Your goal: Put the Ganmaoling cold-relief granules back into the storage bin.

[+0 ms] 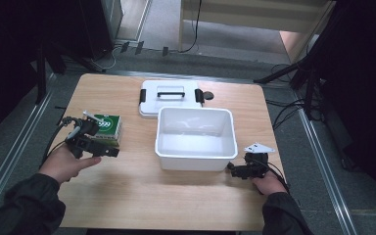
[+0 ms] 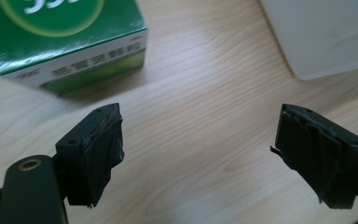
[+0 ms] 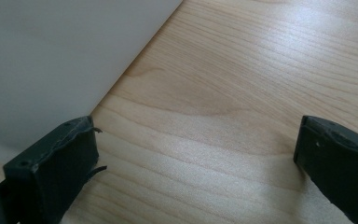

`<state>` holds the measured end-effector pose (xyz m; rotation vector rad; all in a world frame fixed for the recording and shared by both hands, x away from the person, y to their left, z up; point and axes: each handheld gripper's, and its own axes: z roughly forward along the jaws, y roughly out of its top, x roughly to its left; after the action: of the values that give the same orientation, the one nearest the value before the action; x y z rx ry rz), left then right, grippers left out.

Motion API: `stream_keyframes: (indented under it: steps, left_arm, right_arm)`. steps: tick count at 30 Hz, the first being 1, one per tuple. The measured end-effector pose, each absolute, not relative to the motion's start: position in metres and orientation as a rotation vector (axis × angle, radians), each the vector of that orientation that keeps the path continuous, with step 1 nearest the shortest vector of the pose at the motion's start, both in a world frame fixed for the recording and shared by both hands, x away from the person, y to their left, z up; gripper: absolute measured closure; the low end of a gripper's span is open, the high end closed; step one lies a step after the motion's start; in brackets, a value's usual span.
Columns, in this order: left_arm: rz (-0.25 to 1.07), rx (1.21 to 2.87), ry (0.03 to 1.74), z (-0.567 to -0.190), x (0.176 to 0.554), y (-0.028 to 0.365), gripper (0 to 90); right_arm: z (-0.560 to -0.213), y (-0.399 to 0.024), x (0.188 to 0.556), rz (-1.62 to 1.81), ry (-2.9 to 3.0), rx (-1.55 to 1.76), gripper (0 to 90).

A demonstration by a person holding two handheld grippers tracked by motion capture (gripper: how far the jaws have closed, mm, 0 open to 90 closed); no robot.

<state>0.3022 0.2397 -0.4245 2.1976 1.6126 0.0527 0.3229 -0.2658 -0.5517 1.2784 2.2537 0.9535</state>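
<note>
Pale wood, glossy card, smooth white plastic, matt black tape.

Light wooden table top (image 1: 127, 196), left to right: fine grain, smooth, soft satin sheen. Green and white cardboard box (image 2: 65, 42) at near left: printed card, glossy, light streaks on its top face. White rectangular plastic tub (image 1: 196, 159) at centre: smooth walls, faint shine inside. Flat white plastic lid (image 1: 152, 93) behind it: same smooth finish, with black plastic handle (image 1: 171, 90). Left gripper (image 2: 198, 149) and right gripper (image 3: 196, 163): hard matt black plastic, pads (image 2: 98, 149) wrapped in dull black tape, creased and frayed at the edges. Dark cloth sleeves (image 1: 24, 205) at near edge: matt.
</note>
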Motion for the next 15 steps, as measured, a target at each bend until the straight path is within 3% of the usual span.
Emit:
stream_keyframes:
  steps: [5, 15]
  left_arm:
    - [0.035, 2.192, 1.738, -0.409, 0.321, 0.249, 13.4]
    - [0.033, 2.177, 1.862, -0.414, 0.355, 0.26, 6.4]
  right_arm:
    - [-0.552, -0.266, 0.323, 0.953, 2.254, 1.279, 0.0]
    - [-0.552, -0.266, 0.323, 0.953, 2.254, 1.277, 0.0]
